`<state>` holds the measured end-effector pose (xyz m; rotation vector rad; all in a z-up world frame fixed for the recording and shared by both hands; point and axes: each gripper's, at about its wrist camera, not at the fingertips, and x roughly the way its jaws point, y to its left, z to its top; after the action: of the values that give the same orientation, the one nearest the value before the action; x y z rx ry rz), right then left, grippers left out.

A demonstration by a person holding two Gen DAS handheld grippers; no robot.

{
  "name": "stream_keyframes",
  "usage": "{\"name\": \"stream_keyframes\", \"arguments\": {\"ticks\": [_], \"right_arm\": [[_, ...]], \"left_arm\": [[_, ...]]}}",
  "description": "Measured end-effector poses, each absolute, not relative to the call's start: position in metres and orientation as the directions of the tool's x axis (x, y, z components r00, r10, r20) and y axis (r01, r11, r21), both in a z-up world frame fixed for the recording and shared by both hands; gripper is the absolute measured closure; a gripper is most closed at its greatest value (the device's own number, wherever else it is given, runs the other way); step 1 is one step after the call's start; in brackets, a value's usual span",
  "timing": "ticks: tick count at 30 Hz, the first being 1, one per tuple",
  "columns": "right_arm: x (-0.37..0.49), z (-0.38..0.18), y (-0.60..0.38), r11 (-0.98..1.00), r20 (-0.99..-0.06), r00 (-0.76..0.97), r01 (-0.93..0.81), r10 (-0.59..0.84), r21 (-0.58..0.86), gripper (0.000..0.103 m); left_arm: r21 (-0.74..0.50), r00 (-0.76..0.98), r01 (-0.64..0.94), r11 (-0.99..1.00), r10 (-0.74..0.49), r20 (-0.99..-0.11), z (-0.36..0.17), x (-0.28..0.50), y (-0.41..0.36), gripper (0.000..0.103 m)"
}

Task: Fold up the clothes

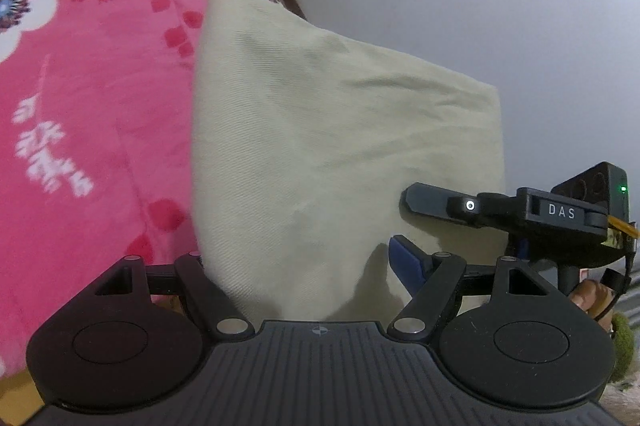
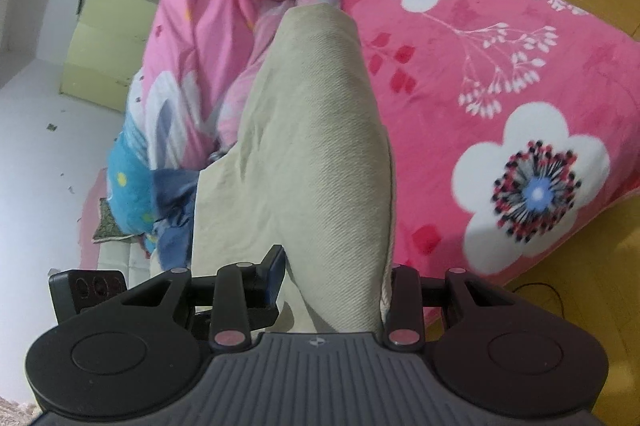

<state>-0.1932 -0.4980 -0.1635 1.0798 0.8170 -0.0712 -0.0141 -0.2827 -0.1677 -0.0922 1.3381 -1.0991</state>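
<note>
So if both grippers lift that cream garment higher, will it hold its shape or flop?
Probably flop: the cream garment already drapes and creases between the left gripper and right gripper. Its twill weave looks thickish, so likely some weight and little slipping.

The garment [image 2: 320, 146] is seen as cream cloth with a fine diagonal twill rib, matt and slightly creased. The blanket [image 2: 500, 66] is shown as soft pink fleece, matt, printed with flowers. The left gripper [image 1: 316, 266] and right gripper [image 2: 332, 278] are made of matt black plastic with ridged bases and shiny metal pins. The floor [image 2: 580, 306] is seen as smooth yellow wood.
</note>
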Motion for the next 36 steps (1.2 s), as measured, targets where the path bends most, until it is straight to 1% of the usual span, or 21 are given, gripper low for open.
{"name": "stream_keyframes", "arguments": {"ticks": [5, 10, 17, 21, 26, 30, 32, 33, 34, 36], "right_arm": [[-0.165, -0.179, -0.552, 0.520, -0.662, 0.680, 0.460, 0.315, 0.719, 0.064], [-0.137, -0.197, -0.607, 0.537, -0.697, 0.648, 0.487, 0.307, 0.689, 0.064], [-0.085, -0.260, -0.696, 0.545, -0.710, 0.586, 0.475, 0.390, 0.691, 0.064], [-0.053, -0.301, -0.740, 0.556, -0.717, 0.537, 0.463, 0.444, 0.690, 0.064], [-0.022, -0.350, -0.781, 0.573, -0.722, 0.478, 0.442, 0.501, 0.690, 0.064], [-0.006, -0.386, -0.800, 0.605, -0.742, 0.423, 0.431, 0.520, 0.670, 0.064], [-0.002, -0.399, -0.806, 0.610, -0.749, 0.407, 0.434, 0.523, 0.662, 0.060], [-0.003, -0.403, -0.809, 0.608, -0.750, 0.407, 0.440, 0.521, 0.661, 0.057], [-0.004, -0.406, -0.811, 0.606, -0.751, 0.406, 0.445, 0.520, 0.660, 0.048], [-0.005, -0.414, -0.816, 0.601, -0.754, 0.405, 0.455, 0.517, 0.657, 0.046]], "left_arm": [[-0.636, -0.204, 0.572, 0.519, -0.661, -0.722, -0.191, 0.011, -0.337, 0.028], [-0.618, -0.229, 0.590, 0.520, -0.626, -0.746, -0.213, 0.032, -0.397, 0.028], [-0.567, -0.183, 0.530, 0.630, -0.568, -0.802, -0.265, 0.062, -0.480, 0.028], [-0.554, -0.149, 0.451, 0.700, -0.553, -0.820, -0.299, 0.076, -0.520, 0.029], [-0.533, -0.110, 0.358, 0.766, -0.533, -0.839, -0.343, 0.087, -0.548, 0.030], [-0.509, -0.123, 0.336, 0.793, -0.499, -0.858, -0.379, 0.091, -0.565, 0.030], [-0.483, -0.130, 0.329, 0.812, -0.467, -0.875, -0.399, 0.089, -0.570, 0.029], [-0.467, -0.119, 0.333, 0.819, -0.455, -0.883, -0.405, 0.088, -0.571, 0.025], [-0.467, -0.111, 0.333, 0.819, -0.458, -0.882, -0.411, 0.088, -0.570, 0.024], [-0.487, -0.111, 0.300, 0.820, -0.477, -0.872, -0.415, 0.091, -0.564, 0.022]]}}
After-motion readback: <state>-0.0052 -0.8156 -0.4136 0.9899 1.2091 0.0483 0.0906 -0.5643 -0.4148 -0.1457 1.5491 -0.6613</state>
